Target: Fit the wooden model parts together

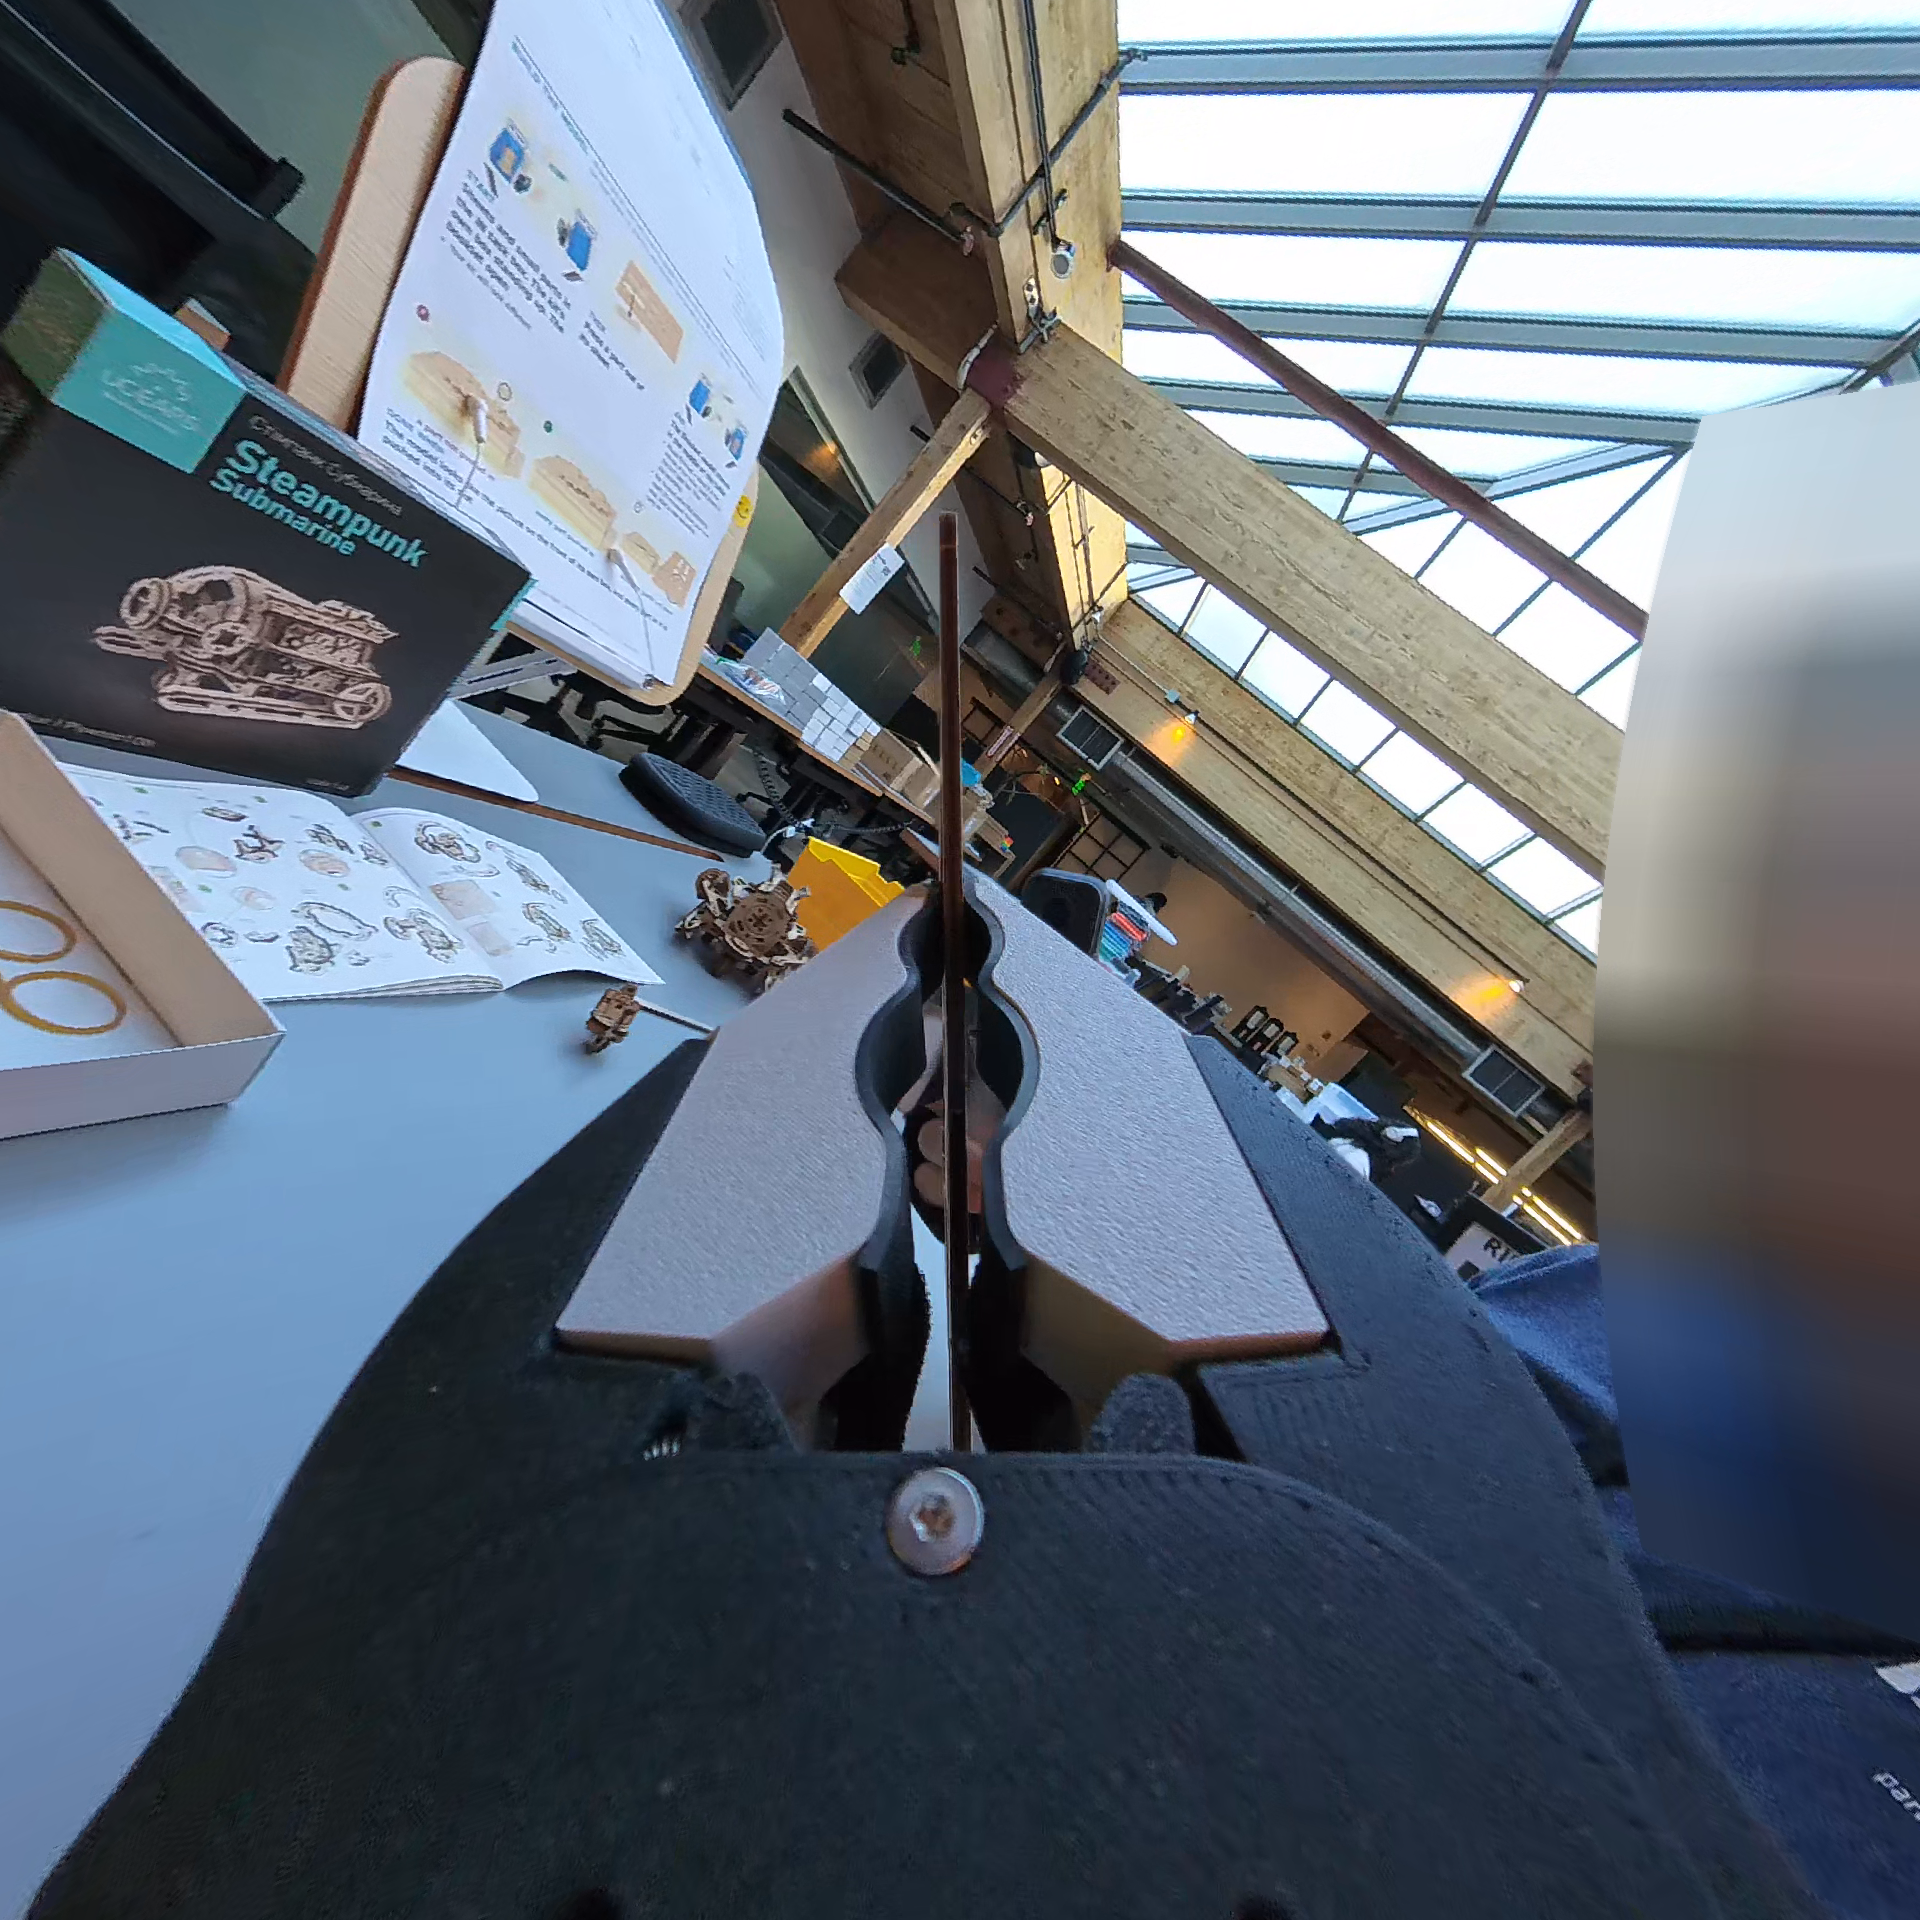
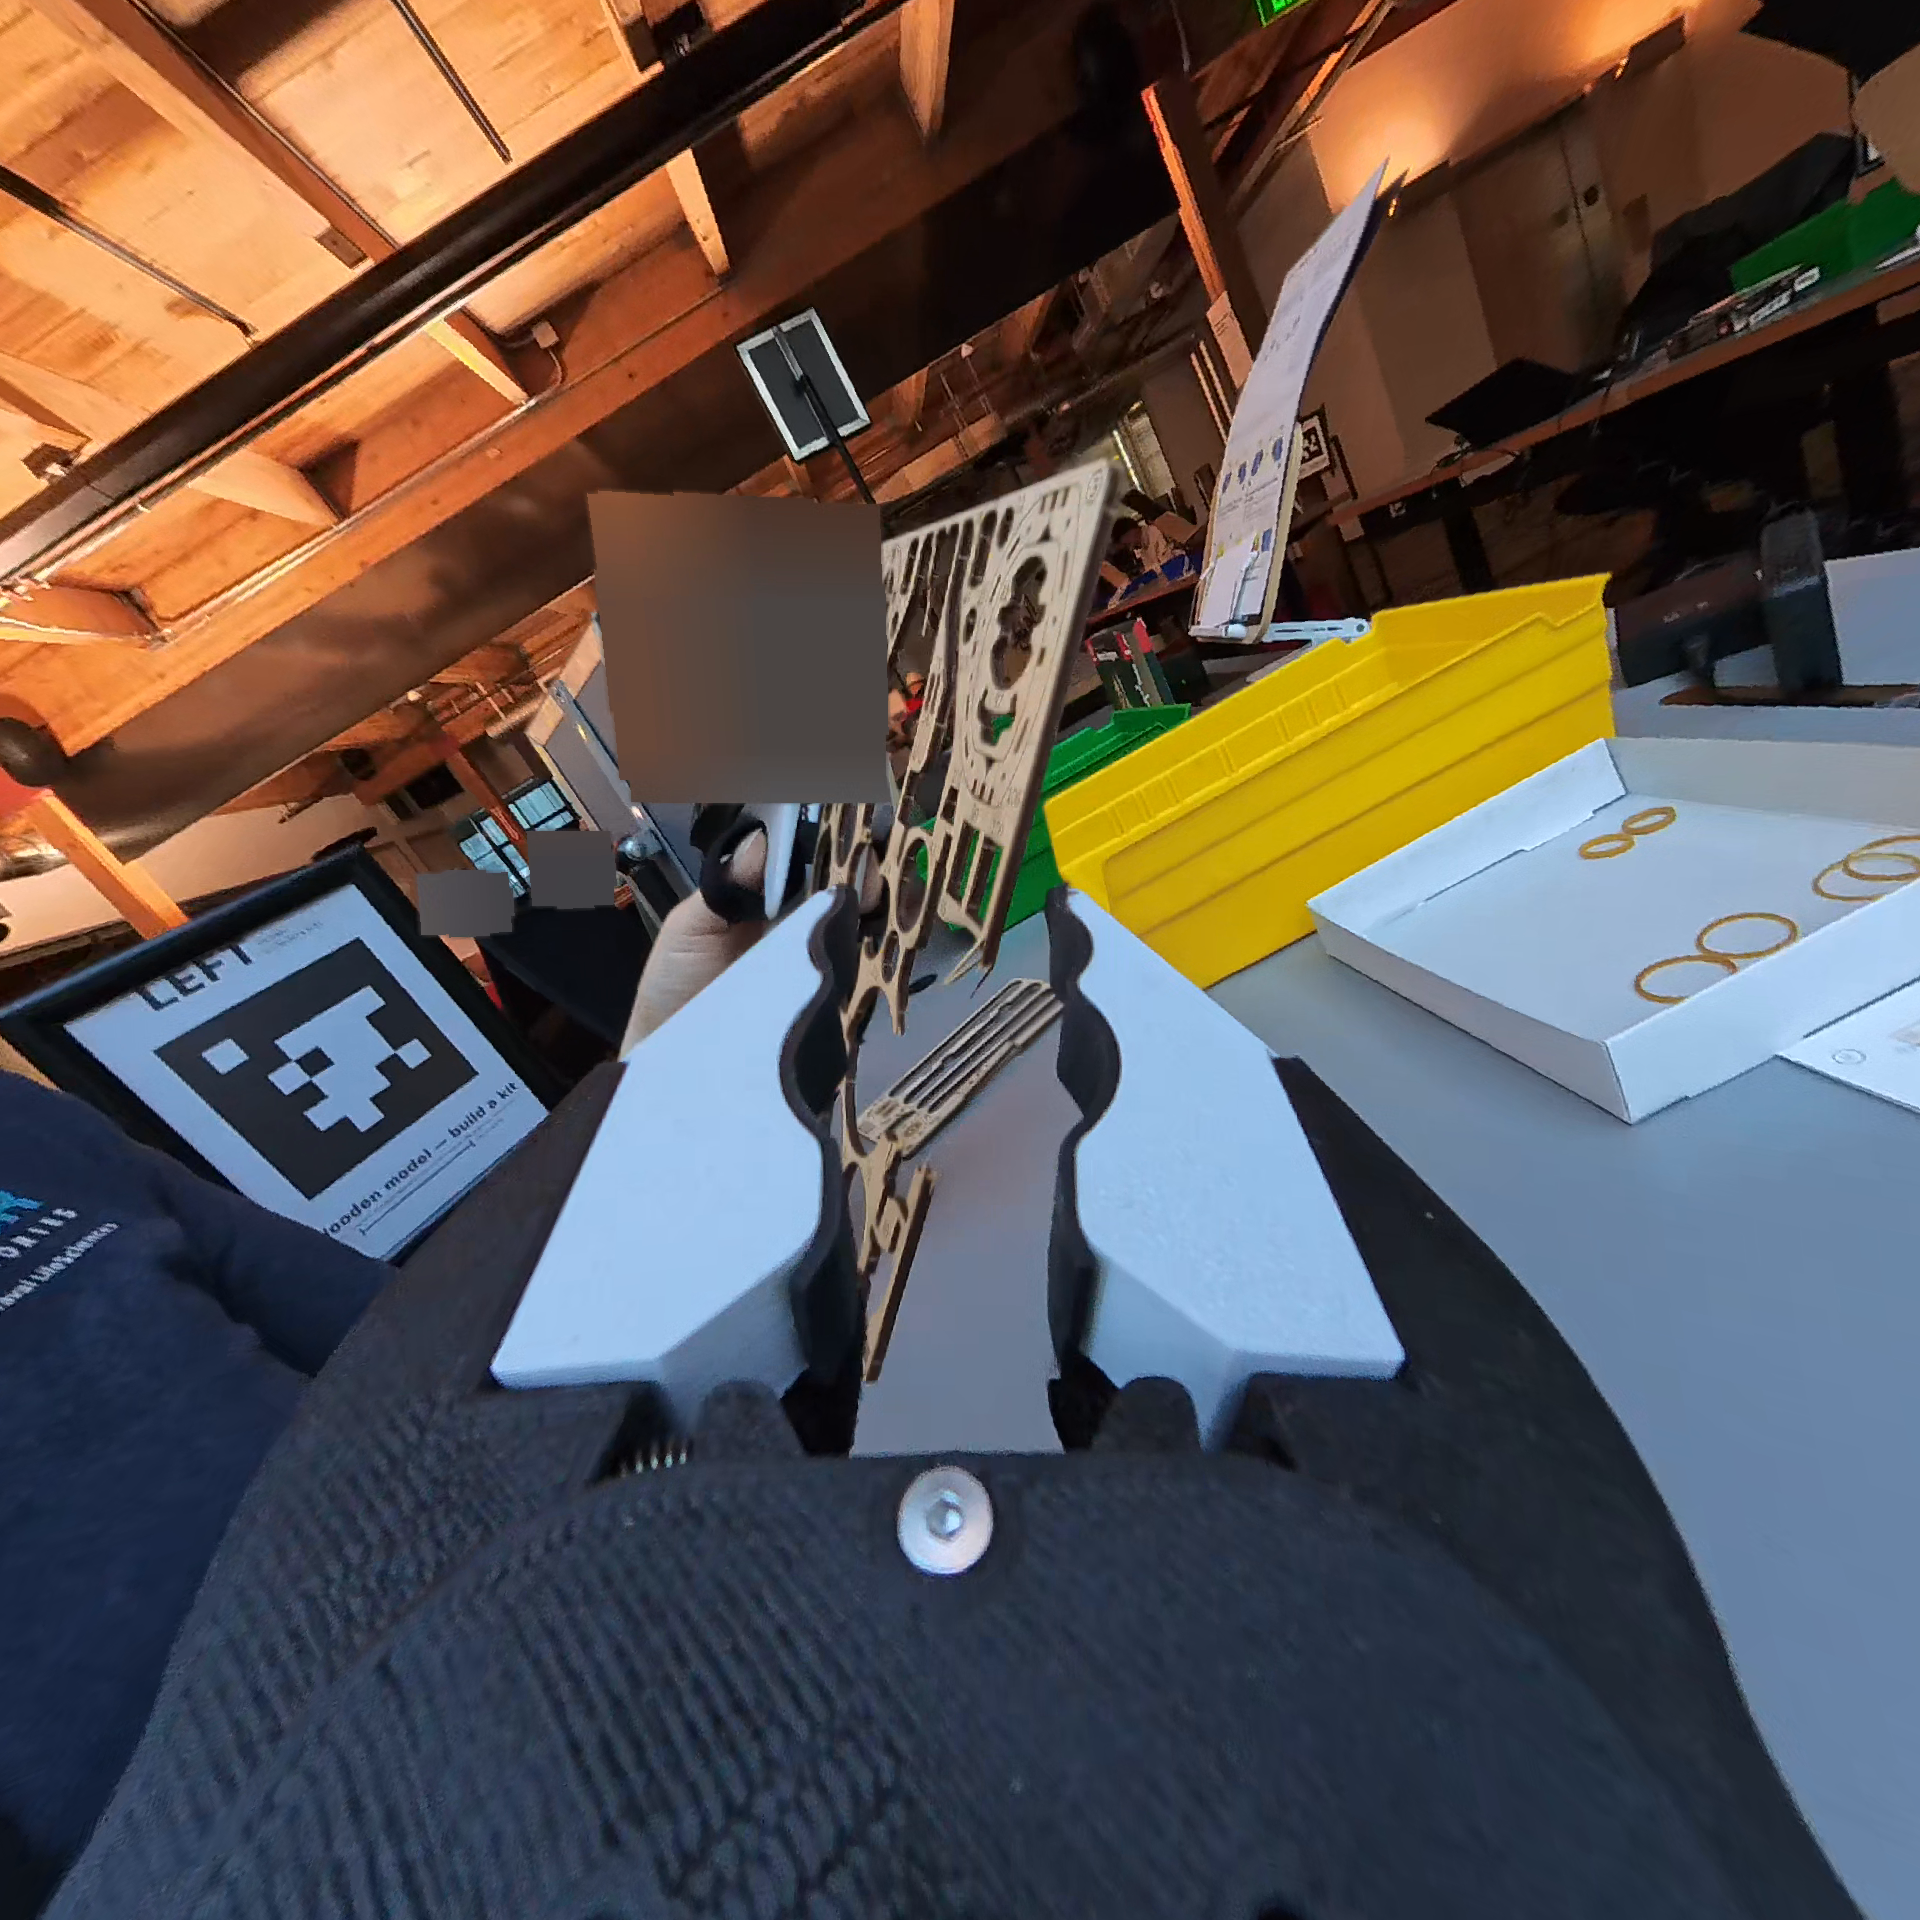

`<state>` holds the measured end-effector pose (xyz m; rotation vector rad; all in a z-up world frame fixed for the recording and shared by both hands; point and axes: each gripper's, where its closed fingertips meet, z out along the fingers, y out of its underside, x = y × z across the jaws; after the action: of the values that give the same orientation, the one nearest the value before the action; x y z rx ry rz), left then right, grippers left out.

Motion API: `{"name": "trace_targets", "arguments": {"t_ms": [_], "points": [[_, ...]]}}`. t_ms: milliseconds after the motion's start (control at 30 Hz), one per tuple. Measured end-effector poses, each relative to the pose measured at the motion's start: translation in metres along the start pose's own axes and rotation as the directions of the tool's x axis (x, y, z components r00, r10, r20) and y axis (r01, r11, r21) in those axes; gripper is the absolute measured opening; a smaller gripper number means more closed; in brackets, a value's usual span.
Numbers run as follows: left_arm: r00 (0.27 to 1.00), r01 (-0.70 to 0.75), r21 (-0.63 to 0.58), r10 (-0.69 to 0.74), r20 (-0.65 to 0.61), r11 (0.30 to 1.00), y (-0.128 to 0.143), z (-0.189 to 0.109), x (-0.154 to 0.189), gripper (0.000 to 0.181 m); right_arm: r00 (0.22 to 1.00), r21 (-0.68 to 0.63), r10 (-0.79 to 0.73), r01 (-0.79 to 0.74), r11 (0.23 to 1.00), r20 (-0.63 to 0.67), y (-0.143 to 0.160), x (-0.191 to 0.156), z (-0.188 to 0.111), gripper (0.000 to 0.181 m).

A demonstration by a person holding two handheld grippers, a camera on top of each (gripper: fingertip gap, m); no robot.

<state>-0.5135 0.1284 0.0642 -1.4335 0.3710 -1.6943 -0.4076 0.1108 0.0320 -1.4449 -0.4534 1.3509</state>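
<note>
A thin wooden parts sheet point(image 1: 949, 790) is pinched edge-on between the pressed-together fingers of the left gripper point(image 1: 948, 935) and is held upright above the grey table point(image 1: 312, 1247). In the right wrist view the same sheet point(image 2: 997, 665) is seen broadside, laser-cut with many openings, and the fingers of the right gripper point(image 2: 948, 940) are spread wide around its lower edge without closing on it. A smaller wooden fret point(image 2: 977, 1049) lies flat on the table beyond them. A shallow white box tray point(image 2: 1621, 1049) is set to the right, and several yellow rubber bands point(image 2: 1714, 951) lie loose in it. Behind it a yellow bin point(image 2: 1351, 769) is placed, its contents hidden, with a green bin point(image 2: 1101, 748) just beside it. A small assembled wooden mechanism point(image 1: 750, 925) and an open instruction booklet point(image 1: 364, 904) rest on the table.
</note>
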Motion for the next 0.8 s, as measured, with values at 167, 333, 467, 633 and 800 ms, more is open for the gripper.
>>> {"name": "trace_targets", "arguments": {"t_ms": [167, 333, 467, 633, 800], "points": [[0.999, -0.01, -0.002, 0.01, -0.04, 1.0, 0.003, 0.003, 0.02, 0.0, 0.998, -0.007, 0.042, -0.041, 0.999, 0.049, -0.008, -0.024, 0.001, 0.032], [0.996, -0.03, 0.025, 0.032, -0.084, 0.999, 0.0, -0.001, 0.047, 0.0, 0.996, 0.014, 0.053, -0.054, 0.998, 0.078, -0.015, -0.051, -0.004, 0.032], [0.993, -0.06, 0.042, 0.064, -0.094, 0.997, -0.003, -0.004, 0.064, 0.0, 0.998, 0.038, -0.006, 0.004, 0.999, 0.069, -0.024, -0.069, -0.011, 0.029], [0.989, -0.075, 0.064, 0.082, -0.123, 0.995, -0.006, -0.007, 0.081, 0.0, 0.996, 0.036, -0.08, 0.078, 0.996, 0.045, -0.033, -0.081, -0.015, 0.027], [0.988, -0.082, 0.076, 0.092, -0.126, 0.994, -0.005, -0.01, 0.089, 0.0, 0.993, 0.026, -0.111, 0.11, 0.994, 0.037, -0.034, -0.088, -0.014, 0.026]]}}
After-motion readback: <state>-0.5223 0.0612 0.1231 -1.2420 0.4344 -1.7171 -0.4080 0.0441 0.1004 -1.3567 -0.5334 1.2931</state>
